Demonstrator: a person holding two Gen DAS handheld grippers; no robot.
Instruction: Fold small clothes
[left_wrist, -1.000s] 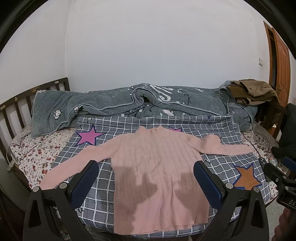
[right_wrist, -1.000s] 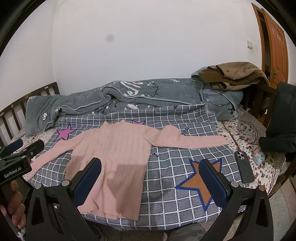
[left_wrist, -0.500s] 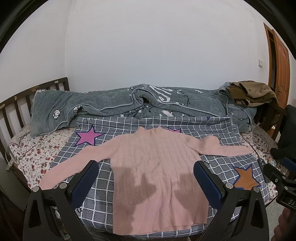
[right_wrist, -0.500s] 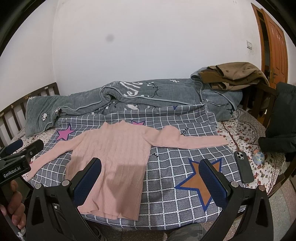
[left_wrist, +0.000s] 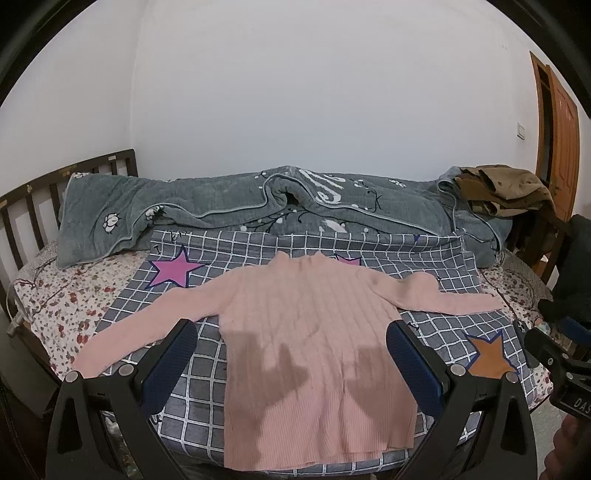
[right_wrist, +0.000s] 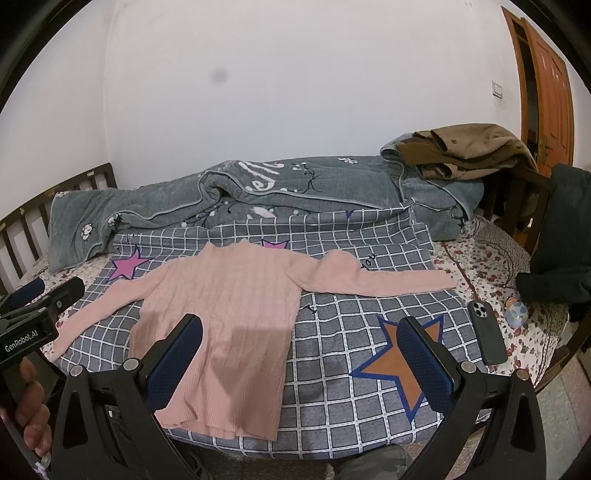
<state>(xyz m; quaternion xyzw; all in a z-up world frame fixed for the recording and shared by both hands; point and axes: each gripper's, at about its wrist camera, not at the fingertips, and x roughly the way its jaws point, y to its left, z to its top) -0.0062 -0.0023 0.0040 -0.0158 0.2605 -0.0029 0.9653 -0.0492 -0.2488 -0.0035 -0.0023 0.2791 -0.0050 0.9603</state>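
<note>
- The bed (left_wrist: 48, 295) fills both views; its wooden headboard runs out of frame on the left, and its near edge is hidden behind the gripper frames.
- A grey quilt (left_wrist: 229, 218) lies bunched along the wall side, with brown clothes (right_wrist: 465, 151) piled on its right end.
- A grey checked blanket (right_wrist: 343, 332) with star prints covers the middle of the bed.
- The pink sweater (left_wrist: 310, 332) lies flat on that blanket, collar toward the wall and hem toward the near edge, so the body runs front to back. Both sleeves spread outward, slanting slightly toward the near side. Gripper shadows darken its lower half.
- The left gripper (left_wrist: 291, 354) hangs above the hem, jaws wide apart and holding nothing.
- The right gripper (right_wrist: 299, 350) hangs over the sweater's right side and the orange star, jaws likewise spread and empty.
- A dark phone (right_wrist: 487, 332) lies near the bed's right edge, just beside a small pale round object (right_wrist: 516, 313) too small to identify.
</note>
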